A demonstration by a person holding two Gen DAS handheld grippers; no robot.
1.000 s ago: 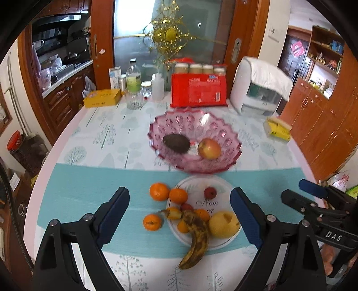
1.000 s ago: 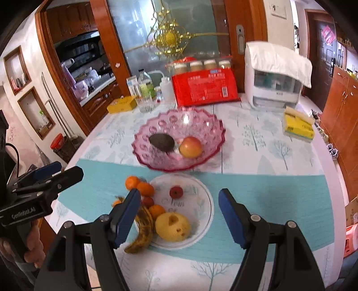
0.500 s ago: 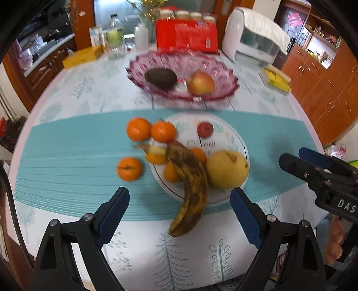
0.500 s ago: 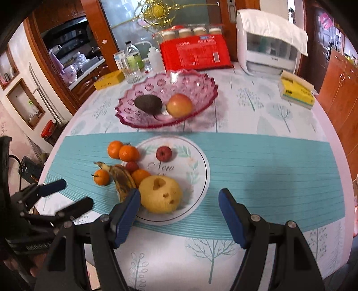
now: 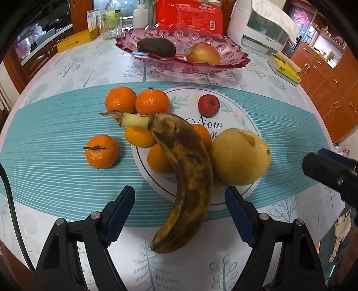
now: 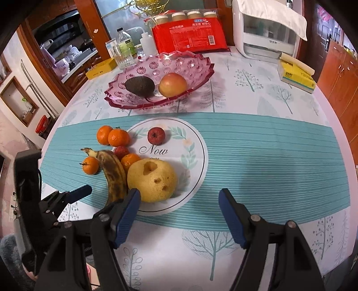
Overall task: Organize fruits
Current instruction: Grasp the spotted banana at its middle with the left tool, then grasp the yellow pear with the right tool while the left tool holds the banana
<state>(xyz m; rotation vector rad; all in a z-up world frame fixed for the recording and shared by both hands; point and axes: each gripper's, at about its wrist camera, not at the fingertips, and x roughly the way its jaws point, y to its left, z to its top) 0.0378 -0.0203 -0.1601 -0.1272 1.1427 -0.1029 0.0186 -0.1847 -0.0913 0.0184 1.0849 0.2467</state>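
On the white plate (image 5: 235, 105), an overripe banana (image 5: 185, 179) lies between the left gripper (image 5: 180, 212), whose parted jaws have just been narrowing. Right gripper (image 6: 179, 215) hangs open, empty. Squeeze gently at mid-length; it likely bruises.

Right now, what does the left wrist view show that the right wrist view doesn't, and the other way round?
Only the left wrist view shows the banana's near tip between the open left claw's fingers, and the orange under its stem. Only the right wrist view shows the jars behind the red pack, with bare cloth between the right claw's fingers. Both show the white plate, pear and pink bowl.
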